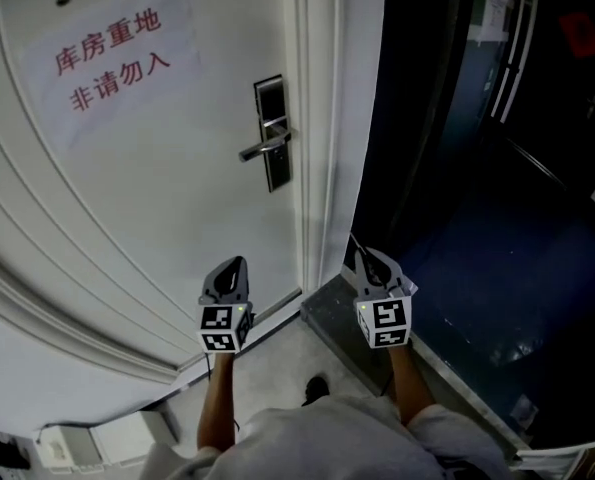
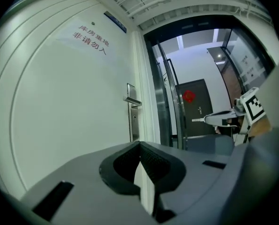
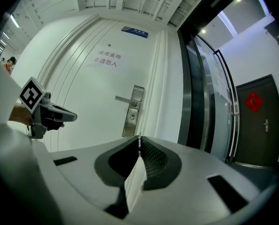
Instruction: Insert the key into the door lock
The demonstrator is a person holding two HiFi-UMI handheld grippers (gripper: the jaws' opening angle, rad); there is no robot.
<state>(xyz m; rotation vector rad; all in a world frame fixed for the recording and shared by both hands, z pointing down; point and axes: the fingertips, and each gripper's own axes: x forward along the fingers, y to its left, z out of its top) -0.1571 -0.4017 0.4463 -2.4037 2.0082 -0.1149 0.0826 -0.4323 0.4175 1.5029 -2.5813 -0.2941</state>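
Head view: both grippers held level in front of the white door [image 1: 127,198], key not yet at the lock.
The door looks shut. The lock plate [image 1: 272,133] with its lever handle [image 1: 262,148] sits at the door's right edge, keyhole below the lever by my read. On the right gripper [image 1: 369,260] the fingers are clamped on the key [image 2: 199,120], blade sticking out ahead so it can go in straight, well apart from the lock. On the left gripper [image 1: 235,264] the fingers are pressed together and hold nothing, so it is probably spare for the handle.

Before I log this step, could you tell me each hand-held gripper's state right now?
Left hand-held gripper: closed, empty.
Right hand-held gripper: closed on the key.
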